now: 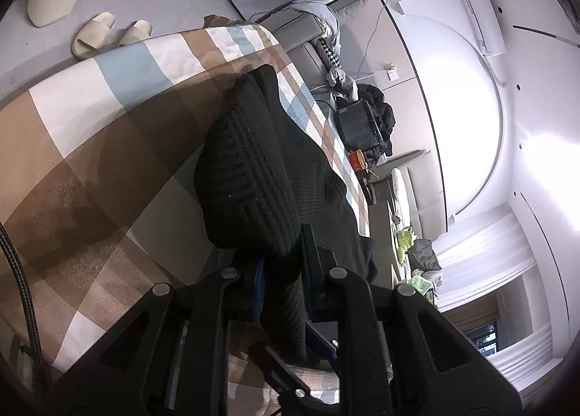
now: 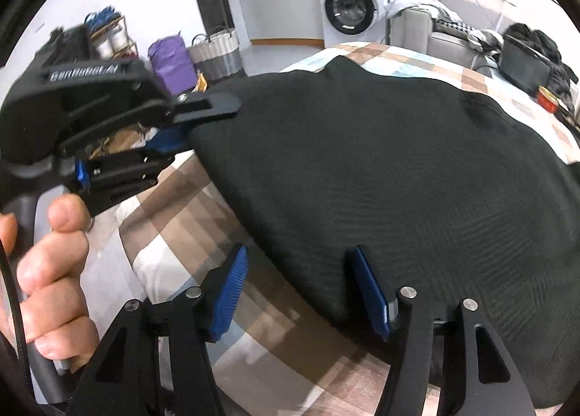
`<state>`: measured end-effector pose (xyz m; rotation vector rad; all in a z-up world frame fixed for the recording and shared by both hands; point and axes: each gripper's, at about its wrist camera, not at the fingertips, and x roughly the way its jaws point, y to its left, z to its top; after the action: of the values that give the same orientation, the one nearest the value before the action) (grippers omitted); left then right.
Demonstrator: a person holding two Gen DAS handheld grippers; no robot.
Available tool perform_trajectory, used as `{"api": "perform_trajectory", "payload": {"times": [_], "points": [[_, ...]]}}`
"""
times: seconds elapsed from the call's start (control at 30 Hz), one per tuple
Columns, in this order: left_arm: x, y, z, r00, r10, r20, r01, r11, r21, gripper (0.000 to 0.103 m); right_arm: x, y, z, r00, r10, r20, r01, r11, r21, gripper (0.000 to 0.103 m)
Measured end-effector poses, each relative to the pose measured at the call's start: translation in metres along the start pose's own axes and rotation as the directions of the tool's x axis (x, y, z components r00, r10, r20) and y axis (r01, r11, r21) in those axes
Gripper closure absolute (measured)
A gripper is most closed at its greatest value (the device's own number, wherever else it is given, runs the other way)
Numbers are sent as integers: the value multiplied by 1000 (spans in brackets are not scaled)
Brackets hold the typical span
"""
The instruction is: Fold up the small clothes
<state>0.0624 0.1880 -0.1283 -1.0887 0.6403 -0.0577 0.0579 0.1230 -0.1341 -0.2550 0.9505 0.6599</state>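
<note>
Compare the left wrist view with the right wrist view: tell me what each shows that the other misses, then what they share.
Only the left wrist view shows the pair of slippers on the floor and the curtains at a window.

Only the right wrist view shows the right gripper with jaws open at the hem, a hand gripping the left gripper's handle, a purple bag and striped baskets.

Both show the black knit garment on the checked cloth, the left gripper shut on its edge, and the washing machine.
</note>
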Motion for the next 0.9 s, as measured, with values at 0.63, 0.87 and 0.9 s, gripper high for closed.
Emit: {"api": "perform_trajectory", "payload": {"times": [0.63,0.87,0.9], "points": [[-7,8,3,998,-36,-44,35,999,-25,33,-3,-24,30,989,-25,149,5,991,131,94],[14,4,-7,983,-101,-152,95,994,-47,22,-13,-25,30,986,-23,166,-4,987,158,94],[19,7,-8,982,-101,-159,92,994,-64,22,-13,-26,31,986,-17,164,-11,986,164,94]]}}
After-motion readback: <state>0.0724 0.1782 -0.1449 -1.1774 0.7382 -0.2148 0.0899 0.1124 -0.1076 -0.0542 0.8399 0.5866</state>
